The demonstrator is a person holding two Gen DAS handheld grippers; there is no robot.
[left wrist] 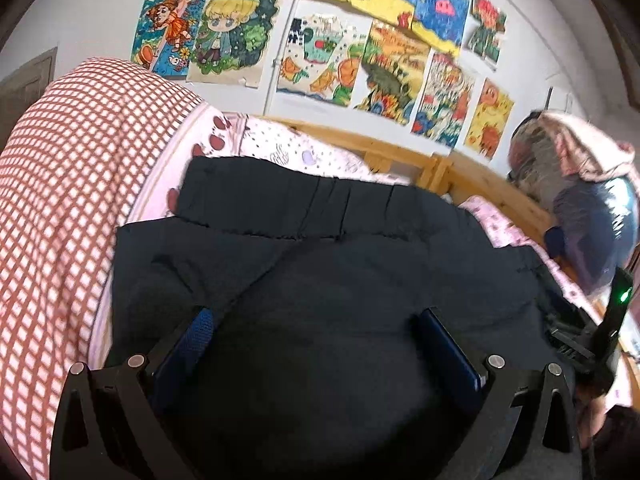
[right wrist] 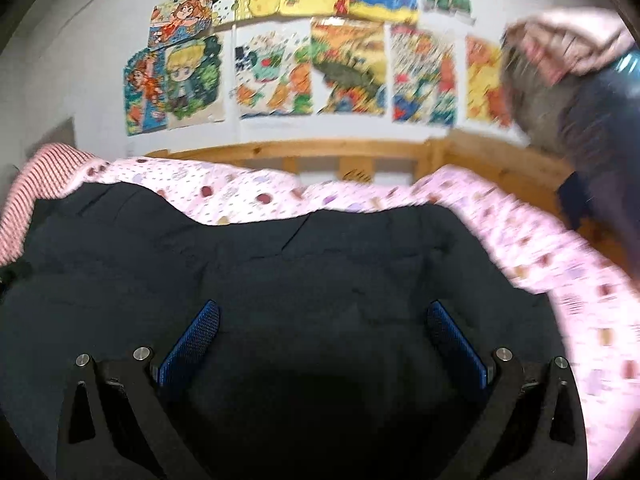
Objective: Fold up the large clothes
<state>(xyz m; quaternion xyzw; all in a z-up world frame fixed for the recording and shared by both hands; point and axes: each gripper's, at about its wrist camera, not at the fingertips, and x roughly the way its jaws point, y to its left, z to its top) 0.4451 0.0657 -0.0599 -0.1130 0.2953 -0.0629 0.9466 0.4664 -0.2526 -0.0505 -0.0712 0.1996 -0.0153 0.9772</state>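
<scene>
Lying across the middle of both frames, the large dark navy padded garment (left wrist: 304, 280) covers the pink patterned bed sheet (right wrist: 256, 196). Left gripper (left wrist: 316, 332) and right gripper (right wrist: 324, 320) hover above it, fingers spread and empty, probably so each can take an edge for folding.

A white wall (left wrist: 80, 12) at the far side carries rows of colourful children's drawings (left wrist: 320, 56). Below runs a wooden bed rail (right wrist: 360, 156), edging pink patterned bedding (right wrist: 256, 196). A red-checked quilt (left wrist: 60, 184) bulges at left.
</scene>
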